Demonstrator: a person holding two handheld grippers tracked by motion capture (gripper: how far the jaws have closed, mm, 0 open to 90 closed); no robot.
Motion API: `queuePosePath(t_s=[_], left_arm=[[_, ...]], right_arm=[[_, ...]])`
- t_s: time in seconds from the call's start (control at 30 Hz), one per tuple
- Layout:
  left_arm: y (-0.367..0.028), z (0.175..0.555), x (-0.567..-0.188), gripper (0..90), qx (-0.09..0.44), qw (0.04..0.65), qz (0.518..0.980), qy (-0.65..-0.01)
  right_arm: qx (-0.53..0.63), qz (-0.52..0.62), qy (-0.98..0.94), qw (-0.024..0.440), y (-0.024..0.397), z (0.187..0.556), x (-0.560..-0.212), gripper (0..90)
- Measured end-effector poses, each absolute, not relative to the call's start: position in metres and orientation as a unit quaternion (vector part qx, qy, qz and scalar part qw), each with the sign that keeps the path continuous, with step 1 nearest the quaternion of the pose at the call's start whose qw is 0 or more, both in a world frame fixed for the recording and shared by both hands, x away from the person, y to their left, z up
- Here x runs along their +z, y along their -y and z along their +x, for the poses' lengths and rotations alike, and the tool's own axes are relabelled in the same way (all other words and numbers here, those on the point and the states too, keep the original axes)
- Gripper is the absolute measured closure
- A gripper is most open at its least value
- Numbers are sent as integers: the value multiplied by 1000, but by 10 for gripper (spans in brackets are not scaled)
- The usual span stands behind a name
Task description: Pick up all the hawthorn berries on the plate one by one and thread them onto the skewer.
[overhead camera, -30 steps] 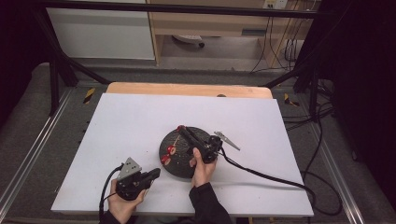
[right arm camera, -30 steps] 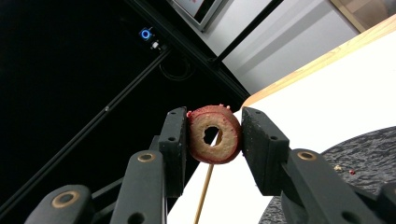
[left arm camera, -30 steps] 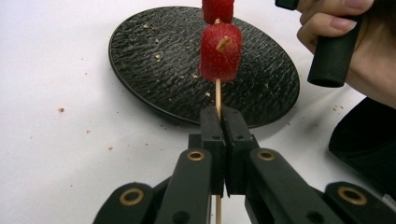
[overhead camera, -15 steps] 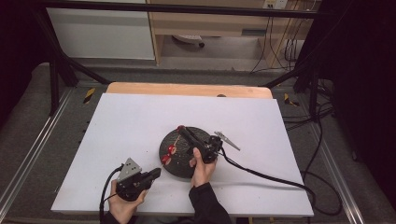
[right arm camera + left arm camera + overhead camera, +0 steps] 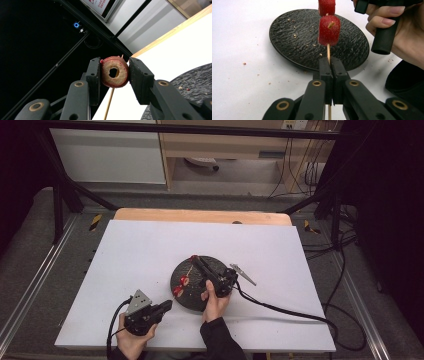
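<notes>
A round black plate (image 5: 200, 292) lies near the front middle of the white table. My left gripper (image 5: 168, 305) sits at the plate's near-left edge, shut on the lower end of a wooden skewer (image 5: 328, 51). Two red strawberry pieces (image 5: 329, 30) are threaded on the skewer above the plate (image 5: 294, 32). My right gripper (image 5: 194, 259) reaches over the plate's far edge, shut on a round fruit slice (image 5: 120, 80) with a hole through its middle. In the right gripper view the skewer (image 5: 109, 101) passes behind that slice, its tip just above it.
The white sheet (image 5: 140, 255) covers the table, with a wooden strip (image 5: 200, 216) along the far edge. The right gripper's black cable (image 5: 290, 312) trails across the table to the right. Small crumbs (image 5: 244, 63) lie around the plate. A hand (image 5: 402, 37) holds the right gripper's handle.
</notes>
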State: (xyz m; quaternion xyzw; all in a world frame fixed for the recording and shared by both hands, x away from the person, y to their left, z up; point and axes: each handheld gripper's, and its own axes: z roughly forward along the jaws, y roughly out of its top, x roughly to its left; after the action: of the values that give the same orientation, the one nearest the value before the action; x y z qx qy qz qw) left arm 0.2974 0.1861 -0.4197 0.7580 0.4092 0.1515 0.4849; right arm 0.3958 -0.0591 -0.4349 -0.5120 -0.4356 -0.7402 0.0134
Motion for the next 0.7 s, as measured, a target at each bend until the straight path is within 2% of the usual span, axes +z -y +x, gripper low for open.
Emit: queuePosePath(t_s=[0.7], left_arm=[[-188,295,-419,888,155,483,765,-398]], right_arm=[[-739,-502,449,6,59,386,-435,636]])
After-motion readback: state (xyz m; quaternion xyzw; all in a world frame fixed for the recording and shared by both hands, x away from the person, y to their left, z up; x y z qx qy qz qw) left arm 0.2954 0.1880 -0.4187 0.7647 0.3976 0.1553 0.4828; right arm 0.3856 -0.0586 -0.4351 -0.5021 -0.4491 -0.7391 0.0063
